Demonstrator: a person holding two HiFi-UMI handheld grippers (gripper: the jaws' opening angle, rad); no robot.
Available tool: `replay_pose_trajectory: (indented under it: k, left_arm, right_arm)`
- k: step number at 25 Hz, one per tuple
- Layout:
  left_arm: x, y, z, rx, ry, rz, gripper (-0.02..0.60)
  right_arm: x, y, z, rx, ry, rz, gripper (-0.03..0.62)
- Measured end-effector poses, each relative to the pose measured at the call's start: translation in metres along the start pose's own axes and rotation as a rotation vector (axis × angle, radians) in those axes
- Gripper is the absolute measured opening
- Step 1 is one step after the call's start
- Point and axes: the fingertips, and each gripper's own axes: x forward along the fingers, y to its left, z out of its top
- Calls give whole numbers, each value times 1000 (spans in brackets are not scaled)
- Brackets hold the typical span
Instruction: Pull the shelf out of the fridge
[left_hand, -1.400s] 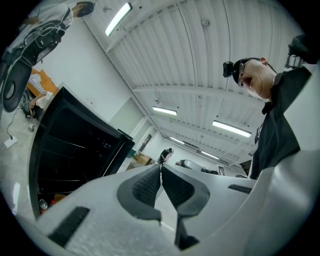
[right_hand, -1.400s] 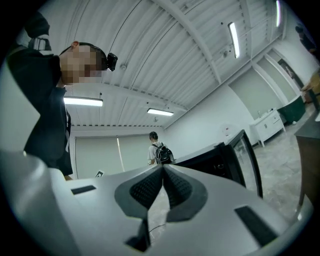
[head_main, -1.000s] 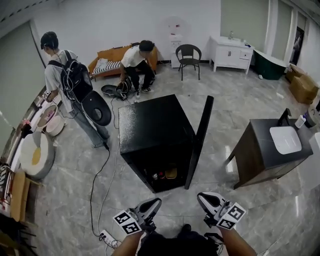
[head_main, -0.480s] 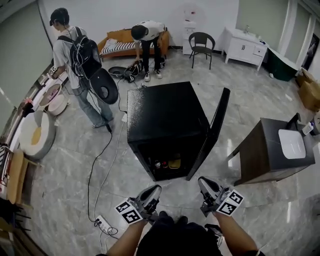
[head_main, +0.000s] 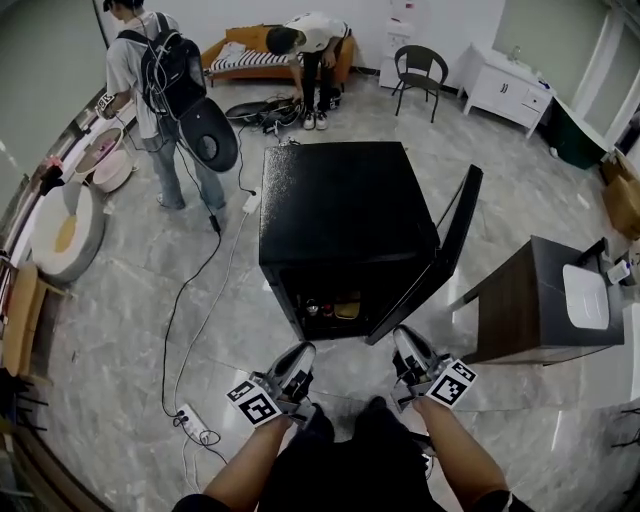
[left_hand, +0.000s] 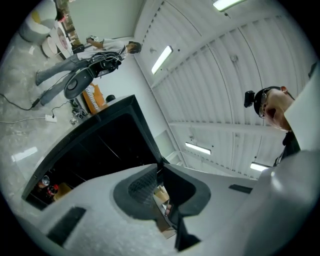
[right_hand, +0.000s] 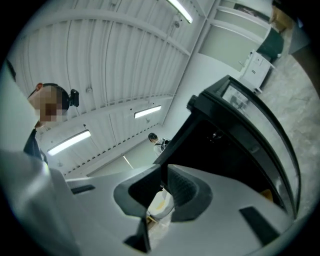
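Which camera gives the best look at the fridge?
Head view: the whole fridge shows, door open. The left gripper view catches its front, tilted, partly behind the left tool. The right gripper view shows only part of its interior and door.

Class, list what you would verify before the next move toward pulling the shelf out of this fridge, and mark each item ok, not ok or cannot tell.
1. Fridge door open: ok.
2. Left tool open for grasping: not ok, shut and empty.
3. Right tool open for grasping: not ok, shut and empty.
4. Tools at the opening: not ok, both are short of it.
5. Shelf edge found: cannot tell, the interior is dark and only small items show.
6. Cable out of the way: ok, it lies on the floor left of the fridge.
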Motion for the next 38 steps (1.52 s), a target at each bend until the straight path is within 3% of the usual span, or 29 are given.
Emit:
replay_pose_trajectory:
  k: [8, 12, 17, 22, 25, 30, 38]
  left_arm:
    - [29, 39, -11, -138, -140, 105, 31]
    - [53, 54, -23, -212, -227, 110, 33]
    - [62, 86, -33, -234, -288, 182, 75]
    - [58, 121, -38, -299, -375, 242, 75]
    - [54, 148, -38, -306, -386, 276, 76]
    - [50, 188, -44, -391, -390, 309, 97]
    - [45, 246, -47, -448, -384, 346, 110]
  right_arm:
    - [23, -66, -3, 184, 20, 11, 45]
    - [32, -92, -4, 253, 49, 31, 66]
    - [45, -124, -9, 357, 23, 41, 72]
    - [52, -150, -15, 408, -49, -10, 77]
    - [61, -161, -24, 420, -90, -25, 80]
    - [71, -181, -47, 467, -137, -43, 80]
    - [77, -225, -76, 538, -212, -144, 93]
